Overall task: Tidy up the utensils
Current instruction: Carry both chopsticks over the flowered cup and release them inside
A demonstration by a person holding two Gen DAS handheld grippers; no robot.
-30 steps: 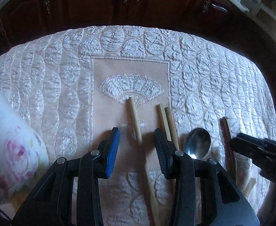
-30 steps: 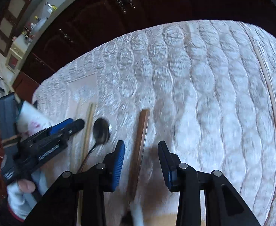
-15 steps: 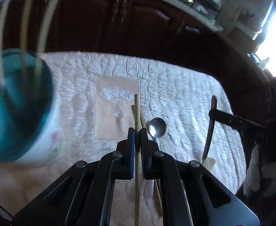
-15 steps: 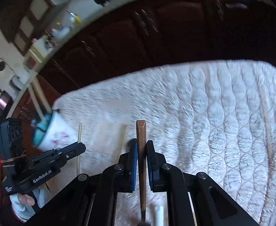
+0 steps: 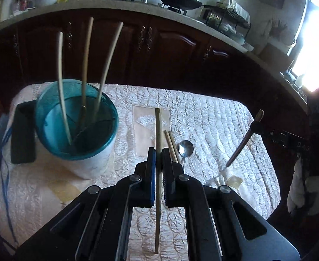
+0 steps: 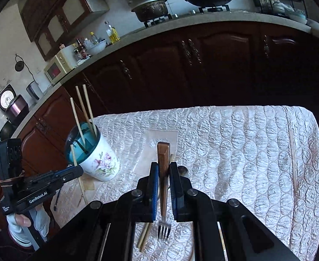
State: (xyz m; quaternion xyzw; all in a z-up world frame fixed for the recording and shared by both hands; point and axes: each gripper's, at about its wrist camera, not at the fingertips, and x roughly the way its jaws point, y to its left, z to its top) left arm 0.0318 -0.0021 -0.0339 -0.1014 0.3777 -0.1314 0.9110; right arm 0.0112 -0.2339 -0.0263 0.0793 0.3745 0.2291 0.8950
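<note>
Left gripper (image 5: 158, 169) fingers clamp a chopstick (image 5: 158, 130) pointing straight ahead; utensil holder (image 5: 76, 119) lies up-left, nearer this hand. Right gripper (image 6: 163, 187) fingers pinch fork (image 6: 163, 195), tines trailing.

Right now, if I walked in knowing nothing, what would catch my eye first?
Two black grippers raised over a quilted table: the left gripper pinches a pale chopstick, the right gripper a wooden-handled fork. At the table's left, a flowered cup holds three chopsticks.
</note>
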